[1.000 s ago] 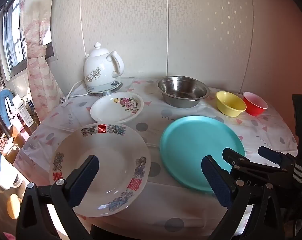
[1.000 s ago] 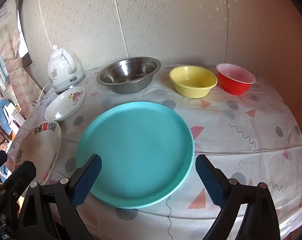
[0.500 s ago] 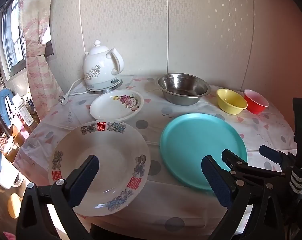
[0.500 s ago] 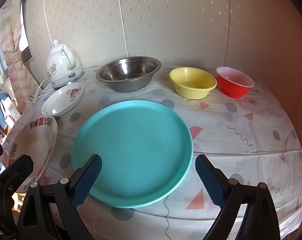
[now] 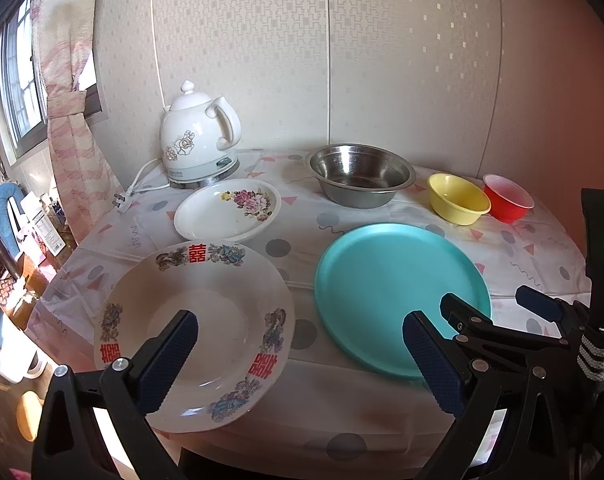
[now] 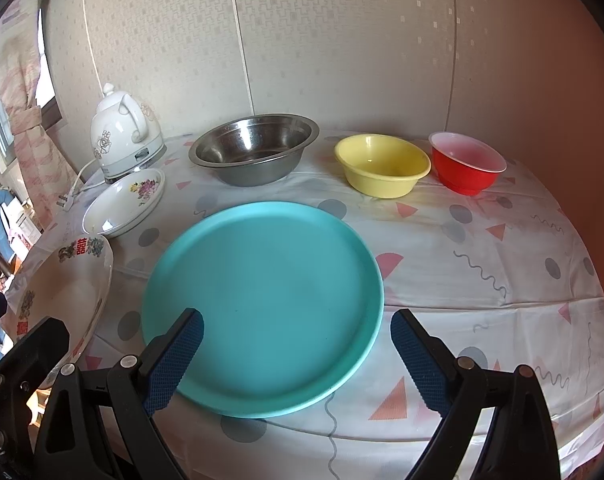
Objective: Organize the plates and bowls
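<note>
A large white plate with red characters [image 5: 206, 320] lies at the table's front left, overhanging the edge. A teal plate [image 5: 397, 292] [image 6: 262, 304] lies beside it. A small flowered plate [image 5: 228, 210] [image 6: 124, 200] sits behind. At the back stand a steel bowl [image 5: 359, 174] [image 6: 254, 152], a yellow bowl [image 5: 457, 198] [image 6: 381, 164] and a red bowl [image 5: 507, 196] [image 6: 465, 162]. My left gripper [image 5: 302, 354] is open and empty, its fingers over the white plate and the teal plate. My right gripper [image 6: 298, 354] is open and empty over the teal plate's near rim.
A white electric kettle [image 5: 198, 140] [image 6: 124, 136] with cord and plug stands at the back left. The wall runs close behind the table. A patterned tablecloth [image 6: 481, 264] covers the table. A curtain and window [image 5: 30, 80] are at left.
Both grippers have drawn back and risen slightly, so the dishes sit a little lower and farther in view. Both stay open. No dish has moved.
</note>
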Tool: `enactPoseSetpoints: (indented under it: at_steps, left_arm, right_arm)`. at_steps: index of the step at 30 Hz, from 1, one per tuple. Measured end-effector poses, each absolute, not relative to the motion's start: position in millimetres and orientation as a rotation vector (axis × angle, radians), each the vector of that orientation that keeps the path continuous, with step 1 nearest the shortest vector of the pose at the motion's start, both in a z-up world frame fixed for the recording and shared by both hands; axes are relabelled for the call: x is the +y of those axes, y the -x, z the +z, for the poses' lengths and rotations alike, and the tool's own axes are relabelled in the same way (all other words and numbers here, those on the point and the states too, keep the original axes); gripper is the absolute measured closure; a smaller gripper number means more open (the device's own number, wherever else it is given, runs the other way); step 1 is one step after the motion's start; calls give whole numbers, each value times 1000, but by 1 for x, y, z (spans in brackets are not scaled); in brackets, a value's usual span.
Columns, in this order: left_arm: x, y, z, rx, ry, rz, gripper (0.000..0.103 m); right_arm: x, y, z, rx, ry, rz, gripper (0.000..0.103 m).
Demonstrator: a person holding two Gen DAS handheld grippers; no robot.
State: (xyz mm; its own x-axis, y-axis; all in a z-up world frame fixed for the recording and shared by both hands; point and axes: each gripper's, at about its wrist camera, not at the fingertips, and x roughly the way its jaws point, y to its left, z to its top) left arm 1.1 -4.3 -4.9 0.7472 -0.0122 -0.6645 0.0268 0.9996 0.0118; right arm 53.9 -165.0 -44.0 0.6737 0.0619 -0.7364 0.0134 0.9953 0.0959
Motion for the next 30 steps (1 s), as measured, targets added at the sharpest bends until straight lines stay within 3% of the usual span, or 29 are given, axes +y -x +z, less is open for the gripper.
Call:
enactPoseSetpoints:
  at_steps: [30]
  left_arm:
    - [-10,0,-3,721,-38,-35,0]
  right_arm:
    - [-165,-45,-45,827,-126,9,7]
